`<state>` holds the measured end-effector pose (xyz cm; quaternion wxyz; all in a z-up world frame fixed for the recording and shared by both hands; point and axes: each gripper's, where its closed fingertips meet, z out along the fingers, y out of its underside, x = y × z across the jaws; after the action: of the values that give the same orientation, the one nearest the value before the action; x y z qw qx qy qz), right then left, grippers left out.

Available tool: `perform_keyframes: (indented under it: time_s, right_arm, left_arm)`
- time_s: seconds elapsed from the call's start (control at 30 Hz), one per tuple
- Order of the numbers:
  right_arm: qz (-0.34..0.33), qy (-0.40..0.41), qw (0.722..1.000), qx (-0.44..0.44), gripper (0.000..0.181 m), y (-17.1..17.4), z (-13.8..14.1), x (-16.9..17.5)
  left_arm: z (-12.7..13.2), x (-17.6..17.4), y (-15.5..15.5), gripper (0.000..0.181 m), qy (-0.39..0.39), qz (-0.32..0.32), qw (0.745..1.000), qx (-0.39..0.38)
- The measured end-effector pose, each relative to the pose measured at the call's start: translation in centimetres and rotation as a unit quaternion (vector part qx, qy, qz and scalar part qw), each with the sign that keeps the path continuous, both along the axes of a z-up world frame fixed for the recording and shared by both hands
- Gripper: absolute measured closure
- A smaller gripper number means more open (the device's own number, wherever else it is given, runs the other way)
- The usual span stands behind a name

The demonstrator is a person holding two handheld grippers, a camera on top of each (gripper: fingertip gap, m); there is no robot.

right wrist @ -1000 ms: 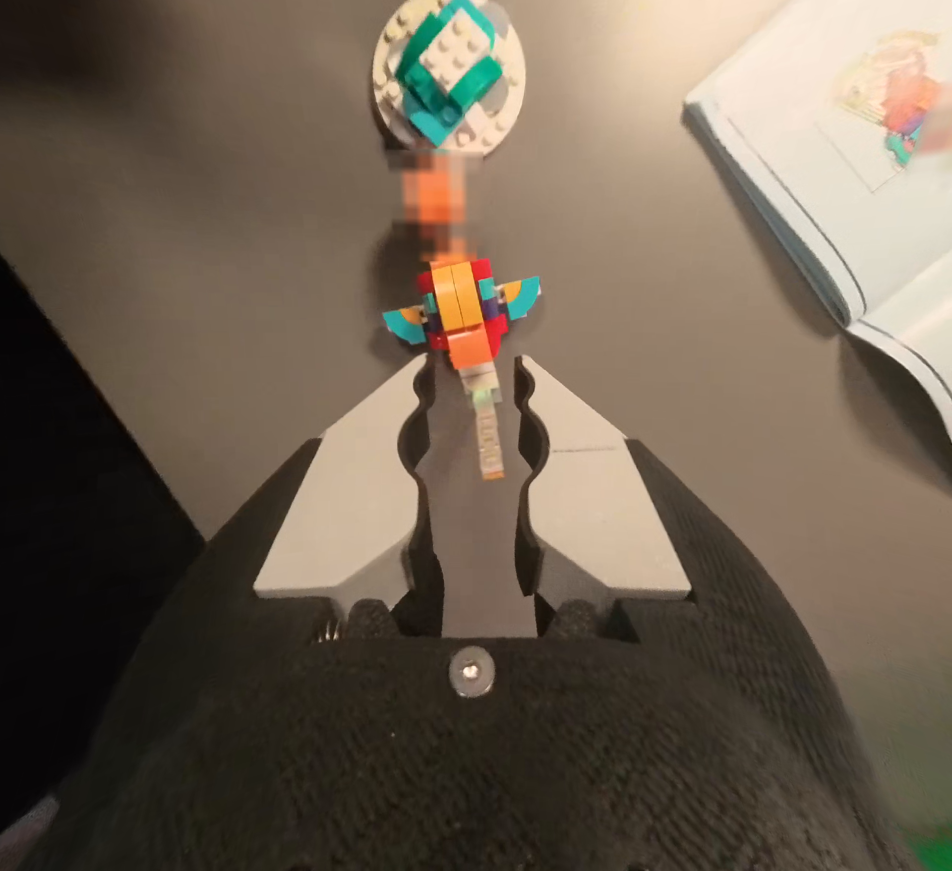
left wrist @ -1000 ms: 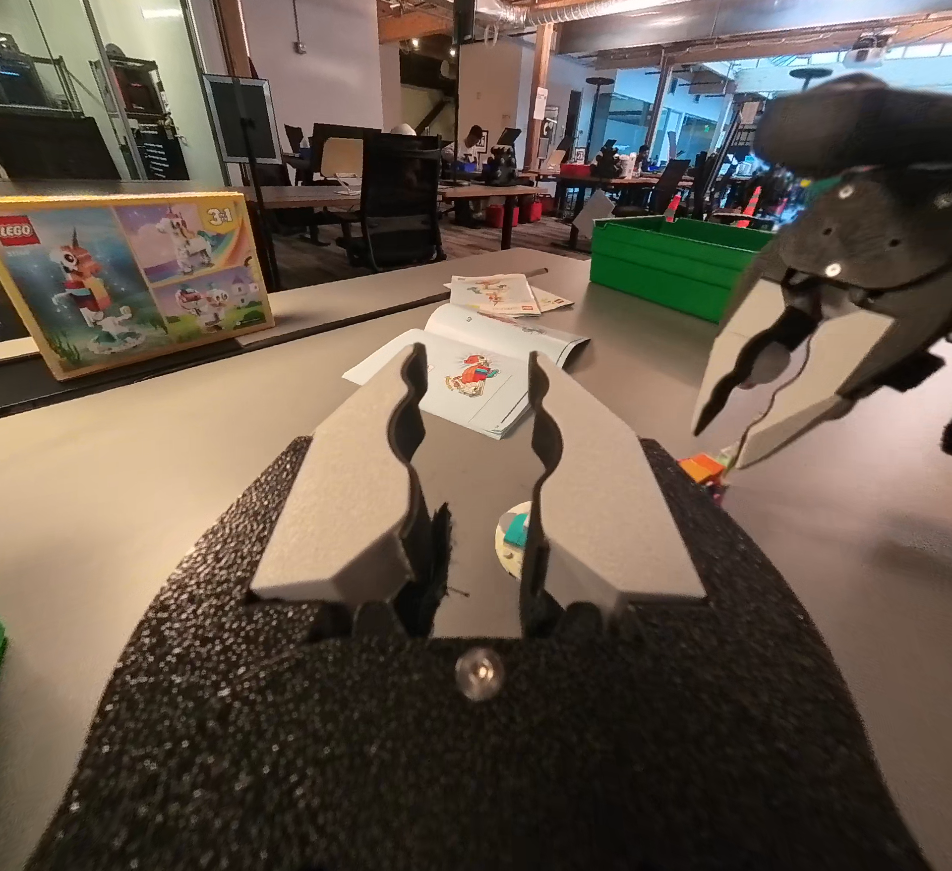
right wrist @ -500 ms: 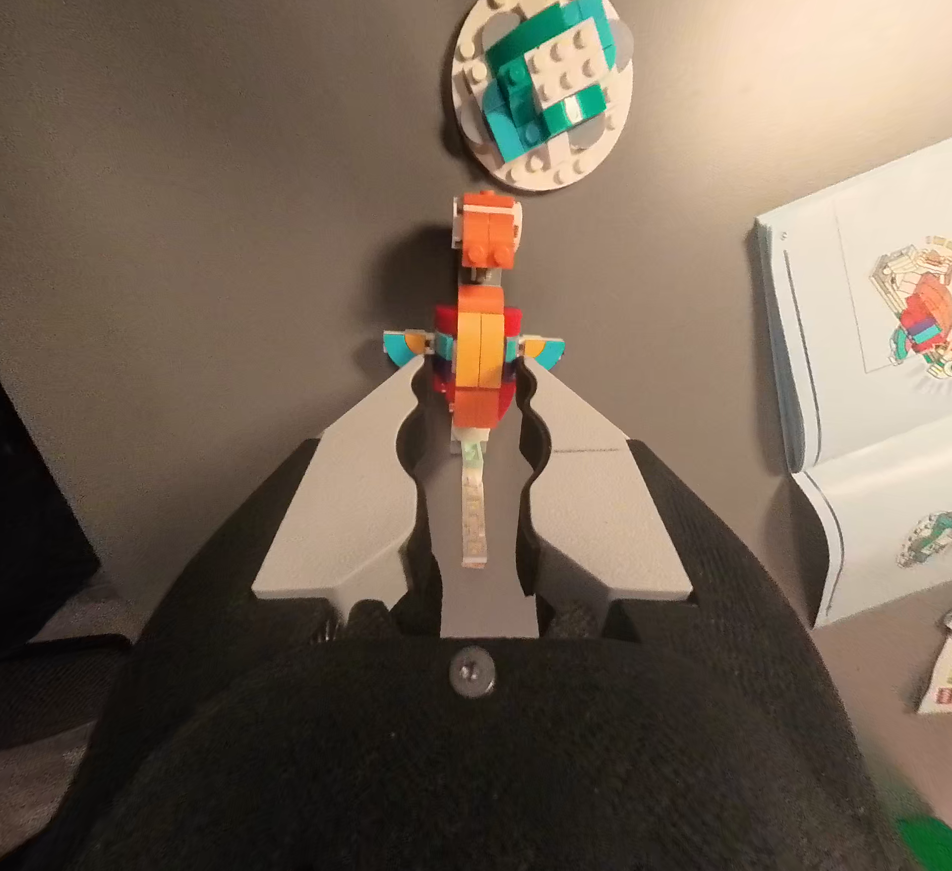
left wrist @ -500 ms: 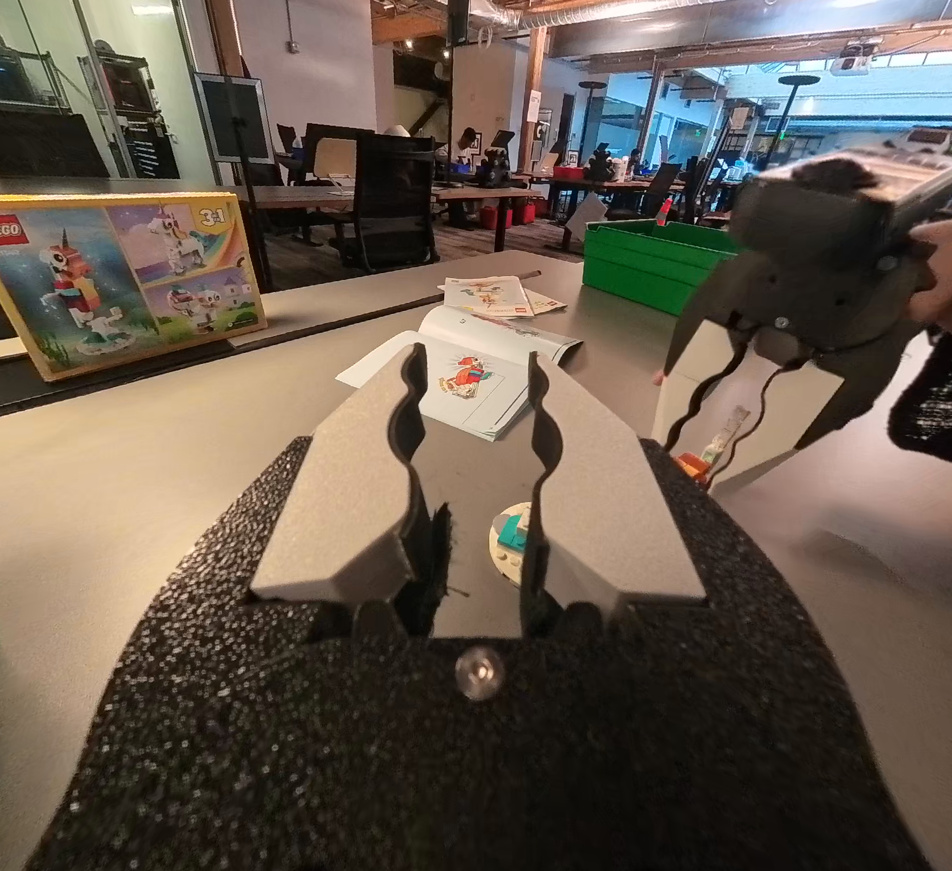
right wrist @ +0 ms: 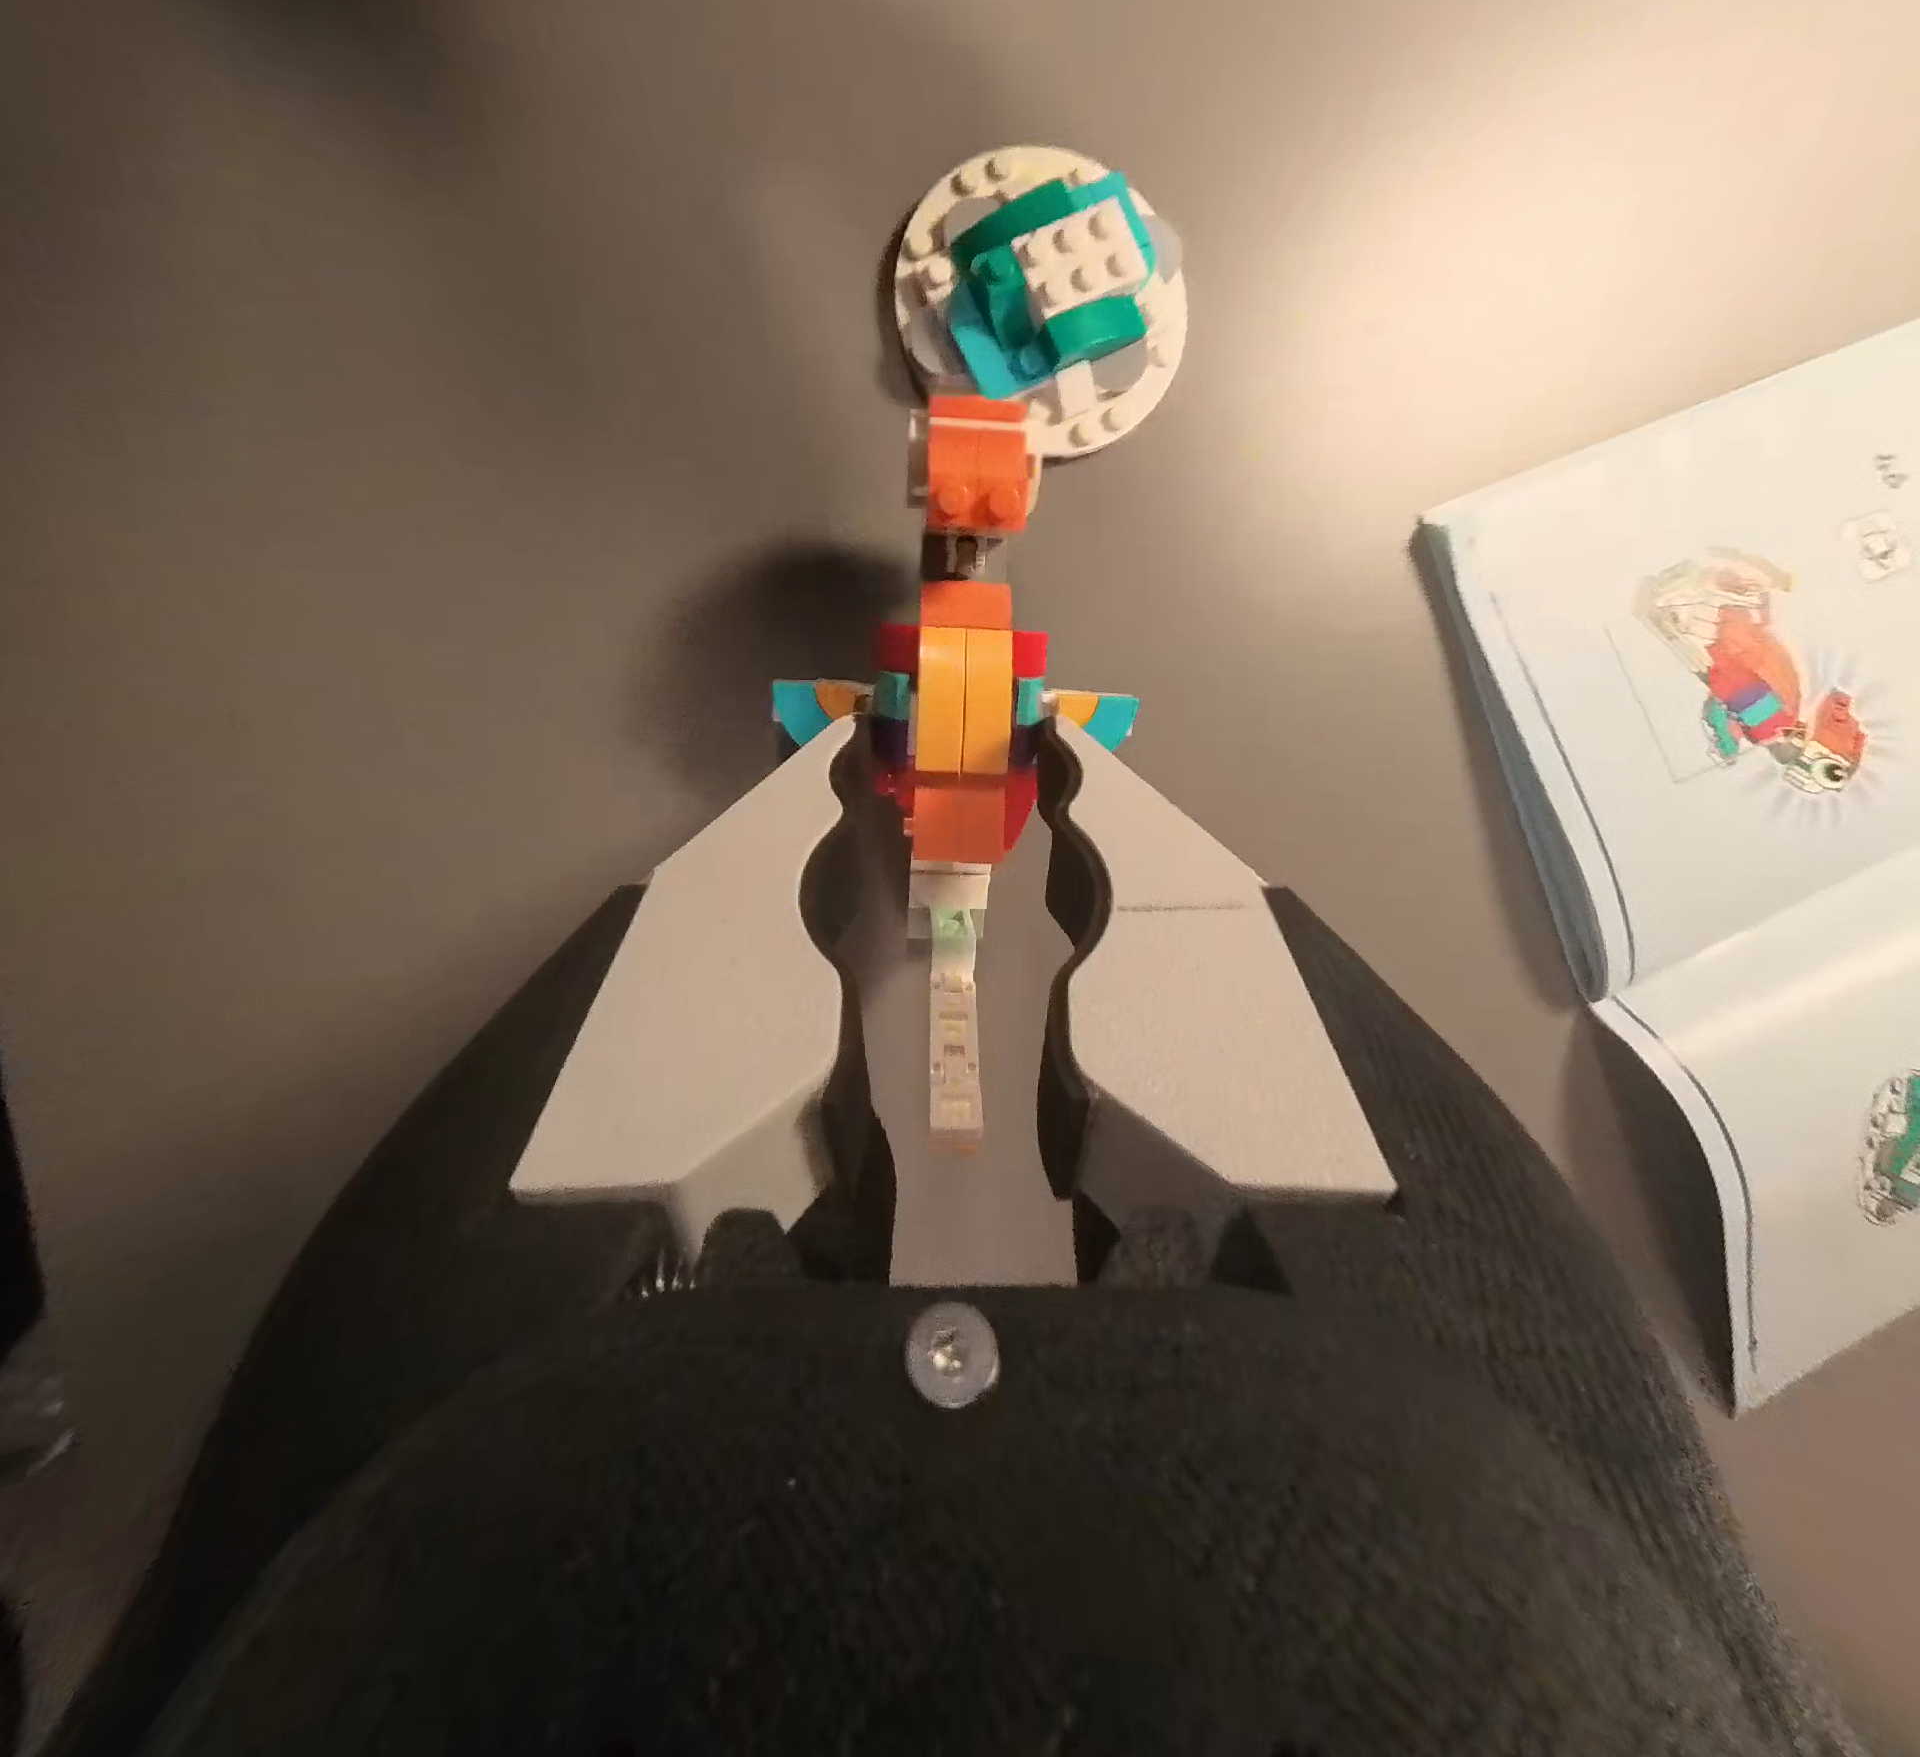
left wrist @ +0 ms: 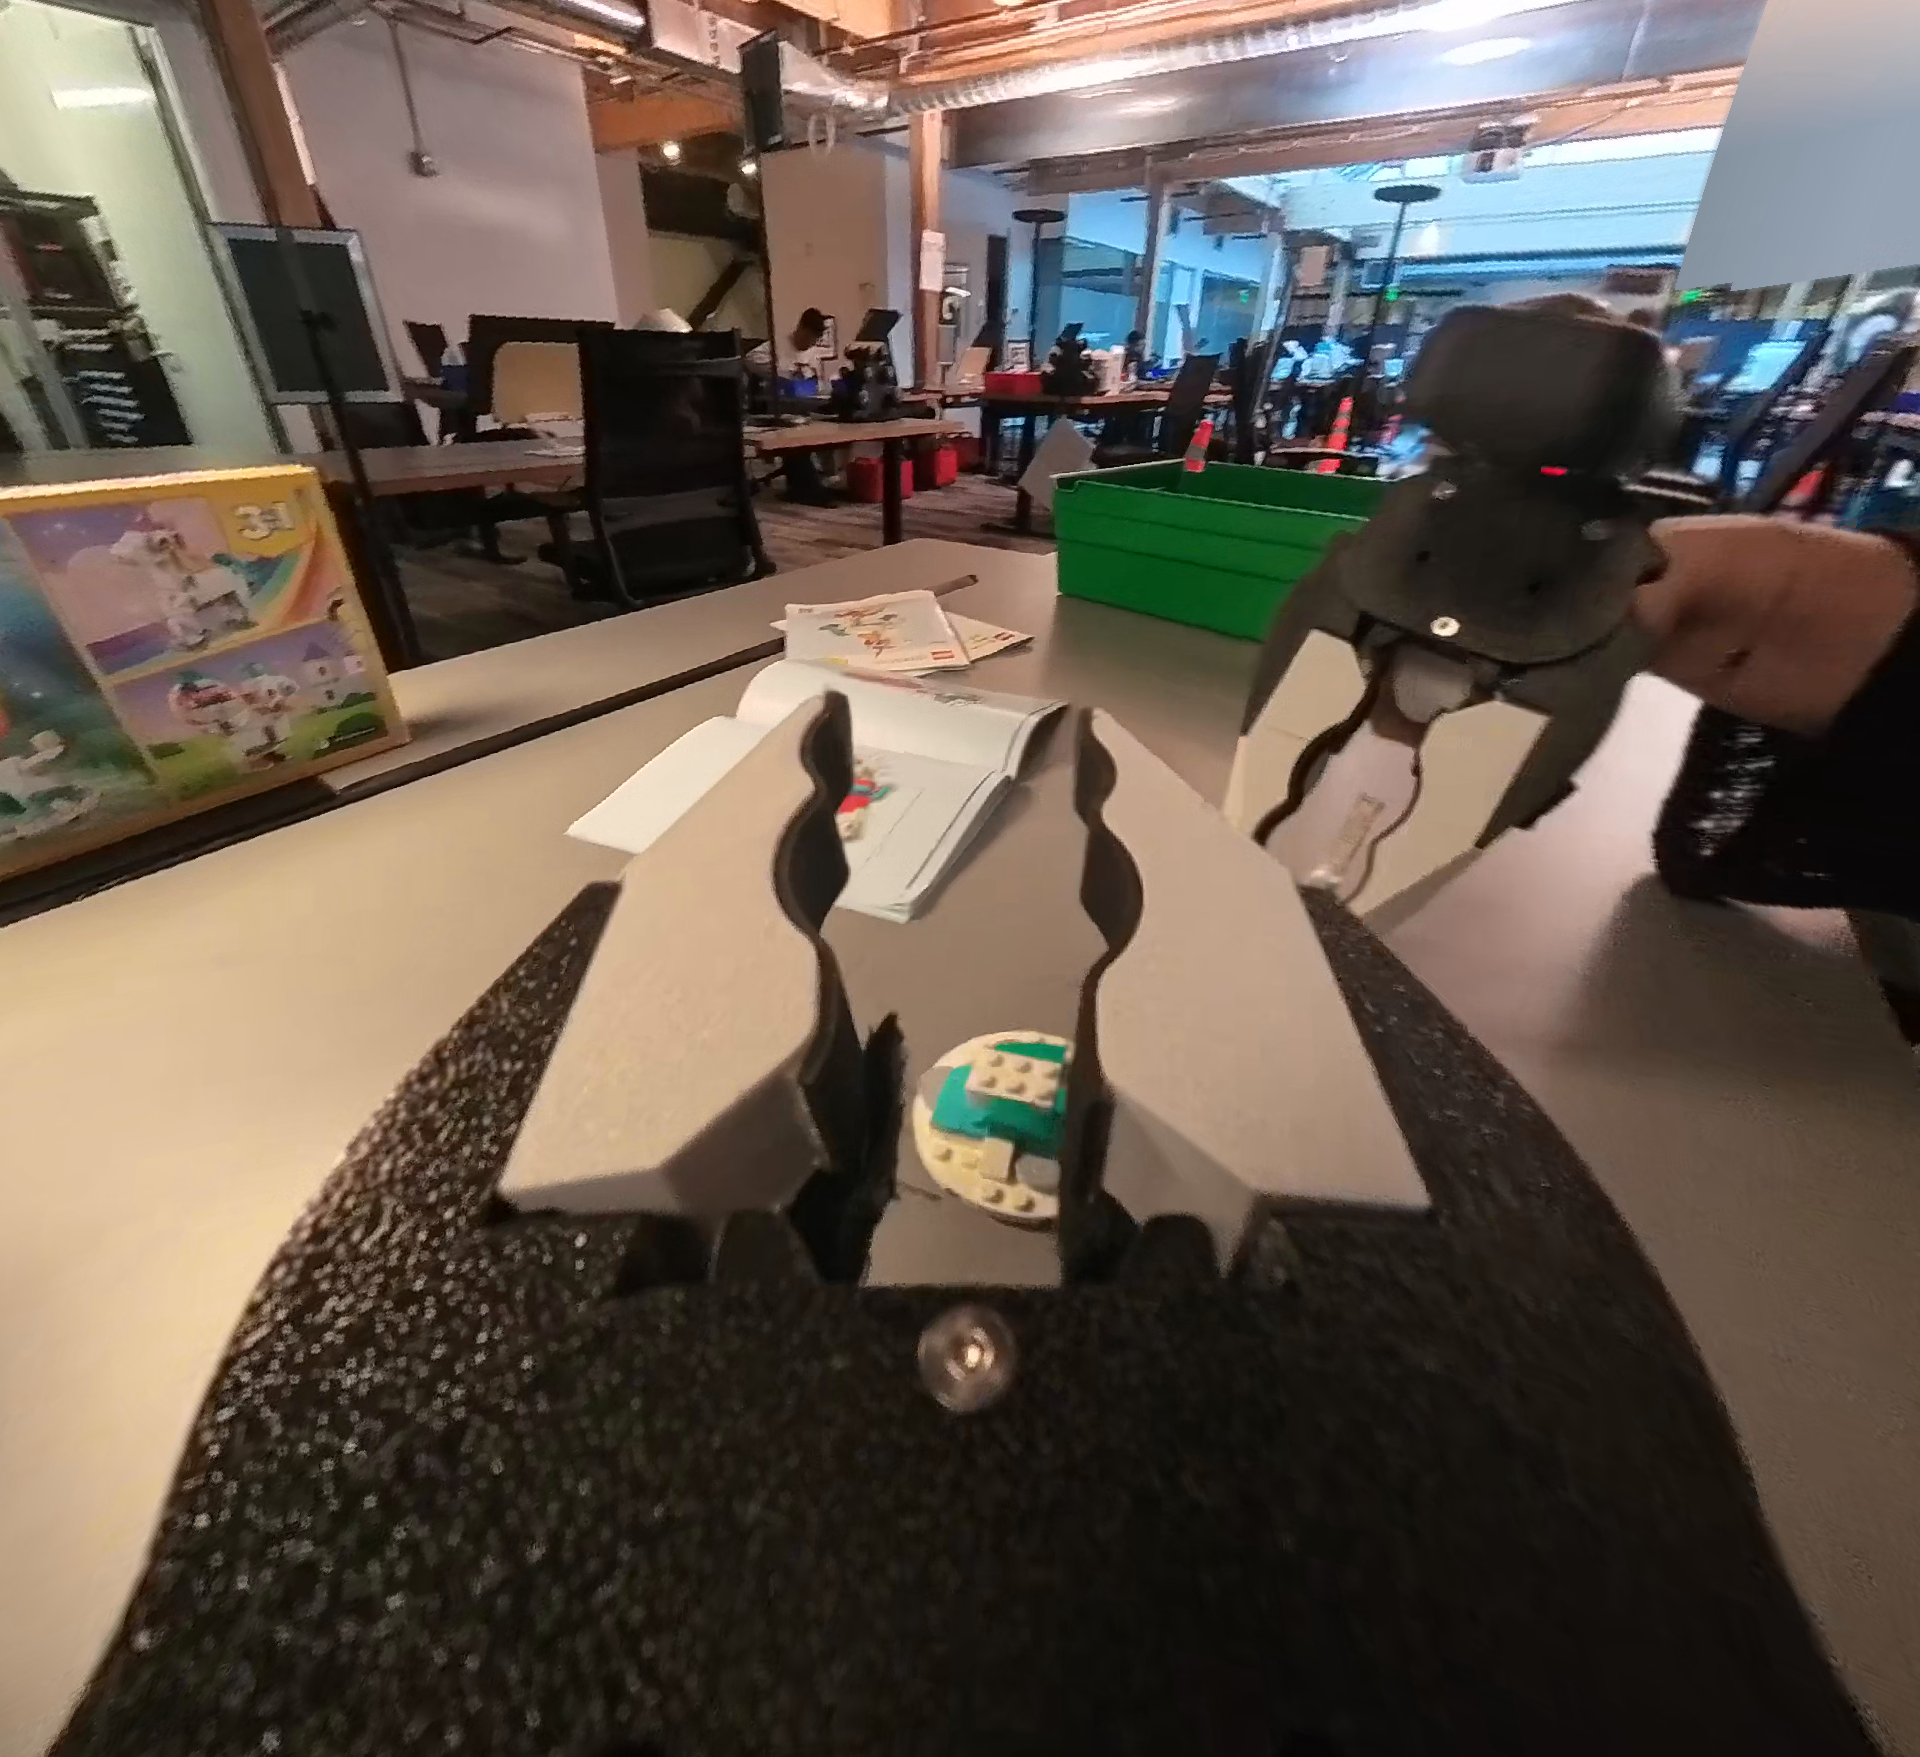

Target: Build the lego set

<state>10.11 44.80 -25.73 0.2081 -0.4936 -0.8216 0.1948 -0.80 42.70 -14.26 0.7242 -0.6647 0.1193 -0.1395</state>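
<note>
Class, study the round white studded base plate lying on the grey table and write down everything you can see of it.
The round white studded base plate is a flat plastic disc lying on the grey table. Studs ring its rim, and some grey patches show near its edge. A slanted cluster of dark green, teal and white bricks sits on top. In the right wrist view the orange head of the colourful brick creature overlaps its near edge; whether they touch is unclear. In the left wrist view the plate appears between the left gripper fingers, ungripped.

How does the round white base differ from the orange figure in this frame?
The round white base is a flat disc topped with teal and white bricks; the orange figure is long and narrow with small teal wings. The base lies clear of both tools; the figure sits between the right tool's open fingers. Both rest on the grey table.
</note>
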Motion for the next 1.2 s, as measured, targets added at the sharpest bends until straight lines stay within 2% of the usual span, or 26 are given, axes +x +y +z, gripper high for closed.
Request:
perform_keyframes:
  time_s: [0.03,0.13,0.3,0.4,0.5,0.6,0.67,0.77,1.2]
  right_arm:
    - [0.002,0.020,1.000,0.001,0.151,0.2,0.3,-0.1]
    - [0.015,0.087,0.996,0.023,0.152,1.0,1.1,-0.4]
    - [0.013,0.215,0.973,0.081,0.152,3.5,3.0,-1.3]
    - [-0.001,0.313,0.943,0.116,0.152,5.5,4.9,-2.1]
    - [-0.004,0.390,0.908,0.156,0.151,7.2,6.0,-2.6]
    - [-0.010,0.443,0.871,0.213,0.151,8.6,6.5,-2.8]
    - [-0.019,0.464,0.853,0.240,0.151,9.3,6.8,-2.8]
    - [-0.028,0.476,0.840,0.260,0.151,9.9,7.4,-2.5]
    - [-0.030,0.519,0.817,0.250,0.151,9.2,8.9,-1.9]
  left_arm:
    - [0.1,0.4,-0.1,0.140,-0.002,-0.010,1.000,0.006]
    - [-0.2,1.3,-0.1,0.138,-0.024,-0.037,0.999,0.004]
    - [-1.8,2.0,1.8,0.133,-0.082,-0.028,0.995,-0.047]
    - [-1.9,2.6,3.6,0.130,-0.138,0.001,0.989,-0.058]
    - [-1.8,4.6,5.6,0.114,-0.176,-0.001,0.982,-0.072]
    - [-2.7,6.4,7.7,0.109,-0.172,0.003,0.980,-0.099]
    - [-3.5,7.3,8.8,0.110,-0.165,0.002,0.979,-0.118]
    - [-4.0,8.2,9.8,0.114,-0.183,-0.009,0.975,-0.128]
    - [-3.0,9.8,11.3,0.136,-0.153,-0.013,0.985,-0.083]
